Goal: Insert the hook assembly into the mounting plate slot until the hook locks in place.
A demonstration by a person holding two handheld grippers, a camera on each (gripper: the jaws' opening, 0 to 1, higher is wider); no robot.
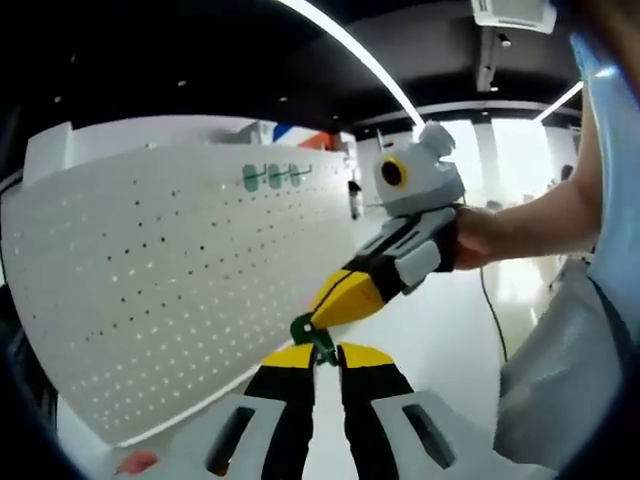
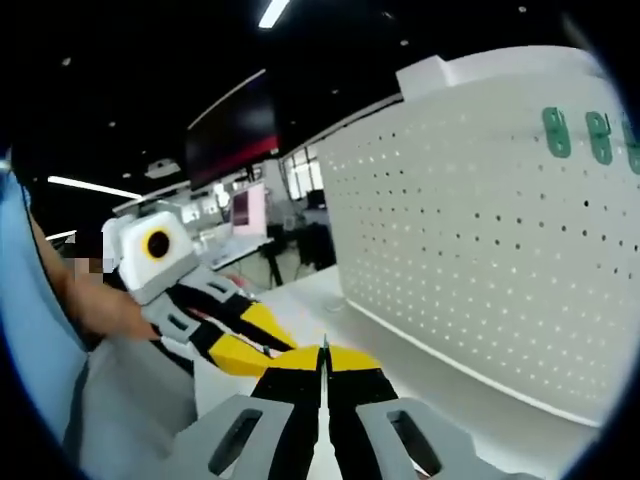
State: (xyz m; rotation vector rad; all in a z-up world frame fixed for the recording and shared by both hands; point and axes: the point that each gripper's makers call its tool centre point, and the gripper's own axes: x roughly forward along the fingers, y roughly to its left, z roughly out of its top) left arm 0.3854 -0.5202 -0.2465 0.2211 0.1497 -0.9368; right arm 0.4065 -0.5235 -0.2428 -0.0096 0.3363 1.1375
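Open room between both tools and pegboard, its green hooks well apart.

Dark ceiling with light strips, bright windows beyond.

no text, label, brand or number can be read in either view. no lettering is seen on the pegboard.

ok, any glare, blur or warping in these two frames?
Left gripper view: windows behind the right tongs blow out white, ceiling strip glares, fisheye bows the pegboard. Right gripper view: soft overall, the person's hand smeared, pegboard edge curved.
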